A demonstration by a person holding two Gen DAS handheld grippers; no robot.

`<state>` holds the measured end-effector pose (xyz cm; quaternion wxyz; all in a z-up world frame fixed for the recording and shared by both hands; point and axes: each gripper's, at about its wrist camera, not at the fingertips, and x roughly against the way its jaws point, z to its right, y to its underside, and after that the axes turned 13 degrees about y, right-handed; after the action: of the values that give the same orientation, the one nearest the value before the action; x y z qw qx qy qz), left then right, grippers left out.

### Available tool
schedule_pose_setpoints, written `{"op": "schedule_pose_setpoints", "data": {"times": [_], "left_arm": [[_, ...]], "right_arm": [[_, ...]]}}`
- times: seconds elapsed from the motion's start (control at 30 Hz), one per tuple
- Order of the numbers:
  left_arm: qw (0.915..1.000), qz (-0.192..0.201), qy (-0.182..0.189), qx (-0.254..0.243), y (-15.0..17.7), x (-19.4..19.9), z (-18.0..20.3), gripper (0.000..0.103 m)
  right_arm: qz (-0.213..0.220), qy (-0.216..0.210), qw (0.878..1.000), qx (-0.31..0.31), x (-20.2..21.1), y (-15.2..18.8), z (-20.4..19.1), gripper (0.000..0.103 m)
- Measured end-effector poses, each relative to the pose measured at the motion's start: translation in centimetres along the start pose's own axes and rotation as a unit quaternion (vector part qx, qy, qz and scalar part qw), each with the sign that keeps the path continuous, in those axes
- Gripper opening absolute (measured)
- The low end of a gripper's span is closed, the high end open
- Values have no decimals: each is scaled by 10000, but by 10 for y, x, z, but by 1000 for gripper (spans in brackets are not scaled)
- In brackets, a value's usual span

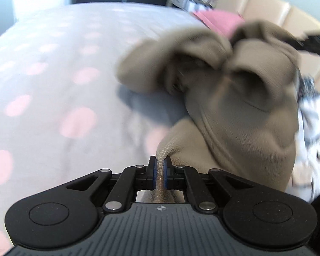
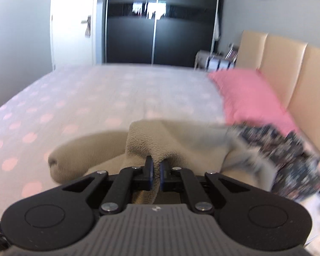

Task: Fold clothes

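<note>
From the left wrist, my left hand-held gripper (image 1: 159, 166) pinches the ribbed edge of the tan fleece (image 1: 234, 106), bunched above the bed (image 1: 64, 64). From the right wrist, my right hand-held gripper (image 2: 156, 168) clamps another fold of it near the pink pillow (image 2: 249, 98).

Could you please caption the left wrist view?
Left gripper clamps a beige fleece garment's ribbed hem above the spotted bedspread.

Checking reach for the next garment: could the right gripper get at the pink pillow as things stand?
Probably not yet. The right gripper is shut on the beige fleece garment, and a patterned cloth lies between it and the pink pillow.
</note>
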<state>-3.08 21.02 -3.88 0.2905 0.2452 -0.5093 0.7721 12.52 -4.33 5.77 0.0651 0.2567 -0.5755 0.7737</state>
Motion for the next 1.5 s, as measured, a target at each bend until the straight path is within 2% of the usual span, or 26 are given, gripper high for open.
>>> {"op": "schedule_pose_setpoints", "data": {"times": [0.13, 0.3, 0.4, 0.5, 0.6, 0.63, 0.73, 0.87, 1.0, 1.17, 1.23, 1.3, 1.33, 1.37, 1.4, 1.43, 1.5], "left_arm": [[9973, 676, -245, 154, -23, 60, -13, 4], [9865, 1519, -559, 267, -56, 139, -31, 4], [9737, 2086, -909, 93, -78, 188, -34, 4], [9564, 2627, -1279, 38, -99, 227, -41, 4], [9454, 2814, -1636, 141, -115, 221, -71, 4], [9439, 2795, -1750, 204, -117, 226, -82, 4], [9447, 2525, -2019, 556, -107, 204, -111, 4], [9505, 1963, -2259, 841, -77, 177, -147, 4], [9554, 1076, -2520, 1103, -54, 167, -169, 4], [9582, 255, -2604, 1159, -37, 164, -188, 8], [9604, 84, -2523, 1181, -32, 168, -188, 16], [9644, -8, -2409, 1088, -32, 174, -184, 24], [9670, -22, -2330, 1028, -32, 178, -180, 33], [9706, -27, -2212, 947, -34, 182, -175, 41], [9743, -31, -2083, 858, -35, 186, -170, 53], [9778, -20, -1961, 741, -37, 190, -163, 54], [9823, 89, -1799, 513, -43, 196, -151, 54]], "right_arm": [[727, 445, 9962, 164, 36, -39, 16, 6], [1520, 924, 9840, -18, 86, -89, 45, 5], [1893, 1149, 9749, -243, 113, -113, 65, 5], [1974, 1316, 9699, -552, 126, -126, 90, 5], [1858, 1539, 9668, -847, 122, -130, 114, 5], [1733, 1611, 9670, -944, 114, -127, 121, 5], [1240, 1904, 9686, -1007, 78, -106, 134, 5], [405, 2227, 9712, -745, 16, -57, 135, 5], [-561, 2156, 9723, -706, -35, -7, 141, 5], [-1072, 2087, 9711, -440, -59, 15, 143, 7], [-1156, 1938, 9729, -497, -56, 14, 144, 8], [-1099, 1861, 9753, -447, -44, 10, 140, 13], [-1026, 1878, 9762, -349, -38, 8, 139, 18], [-928, 1905, 9770, -231, -30, 7, 137, 34], [-748, 1961, 9777, -39, -19, 5, 135, 42], [-571, 2001, 9779, 190, -9, 3, 130, 47], [-305, 1944, 9790, 532, 5, -2, 121, 47]]}}
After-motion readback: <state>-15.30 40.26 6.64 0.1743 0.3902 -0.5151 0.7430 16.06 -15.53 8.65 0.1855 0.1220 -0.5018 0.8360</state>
